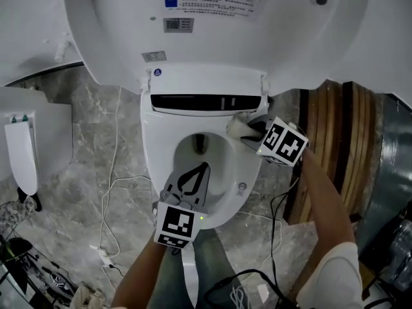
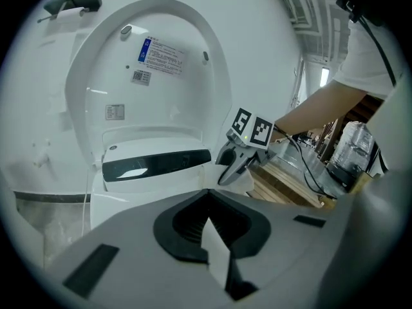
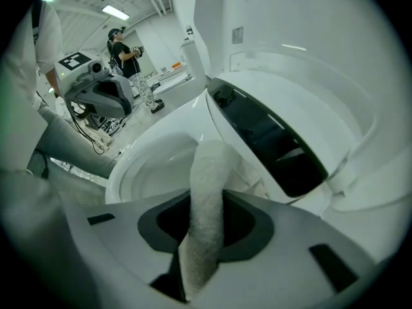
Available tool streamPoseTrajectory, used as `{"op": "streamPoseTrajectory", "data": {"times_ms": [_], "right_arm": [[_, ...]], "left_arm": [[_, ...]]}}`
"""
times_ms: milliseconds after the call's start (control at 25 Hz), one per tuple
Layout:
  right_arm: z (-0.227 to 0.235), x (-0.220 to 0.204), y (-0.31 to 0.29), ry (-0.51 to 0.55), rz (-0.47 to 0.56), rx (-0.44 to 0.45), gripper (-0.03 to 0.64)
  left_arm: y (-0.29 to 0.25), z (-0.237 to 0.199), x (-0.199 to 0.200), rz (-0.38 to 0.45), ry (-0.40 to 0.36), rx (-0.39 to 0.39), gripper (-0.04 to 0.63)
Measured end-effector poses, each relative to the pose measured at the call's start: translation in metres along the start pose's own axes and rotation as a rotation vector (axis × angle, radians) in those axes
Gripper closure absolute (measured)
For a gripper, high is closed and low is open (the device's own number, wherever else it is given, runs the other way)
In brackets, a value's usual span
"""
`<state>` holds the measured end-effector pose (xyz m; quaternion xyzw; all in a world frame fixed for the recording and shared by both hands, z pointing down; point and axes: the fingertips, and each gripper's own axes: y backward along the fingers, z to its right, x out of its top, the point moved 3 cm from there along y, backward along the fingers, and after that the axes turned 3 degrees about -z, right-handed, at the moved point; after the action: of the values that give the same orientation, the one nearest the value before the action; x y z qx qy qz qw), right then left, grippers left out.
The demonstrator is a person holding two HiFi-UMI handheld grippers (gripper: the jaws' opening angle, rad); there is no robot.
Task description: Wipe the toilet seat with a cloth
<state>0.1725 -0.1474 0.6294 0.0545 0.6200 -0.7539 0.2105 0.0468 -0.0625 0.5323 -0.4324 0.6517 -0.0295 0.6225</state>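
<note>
- The left gripper [image 1: 203, 168] is held over the front edge of the toilet seat [image 1: 156, 163], with its jaws closed together and nothing seen between them.
- The lid [image 1: 225, 37] is raised upright behind the seat.
- The white cloth [image 1: 236, 127] is found at the rear right edge of the seat, just beside the black panel [image 1: 193, 102].
- The cloth is clamped between the jaws of the right gripper [image 1: 250, 130], which is angled down toward the seat; contact with the seat cannot be confirmed.
</note>
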Motion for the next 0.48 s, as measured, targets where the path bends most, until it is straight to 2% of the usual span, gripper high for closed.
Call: {"op": "streamPoseTrajectory", "data": {"times_ms": [200,480], "right_arm": [[-0.018,-0.012,-0.011,0.017,-0.013,0.043,0.517],[-0.026,-0.020,-0.015,-0.016,0.036,0.033,0.517]], "left_arm": [[0.001,0.002,-0.015,-0.024,0.027,0.015,0.584],[0.005,0.003,-0.028,-0.047,0.033,0.024,0.584]]}}
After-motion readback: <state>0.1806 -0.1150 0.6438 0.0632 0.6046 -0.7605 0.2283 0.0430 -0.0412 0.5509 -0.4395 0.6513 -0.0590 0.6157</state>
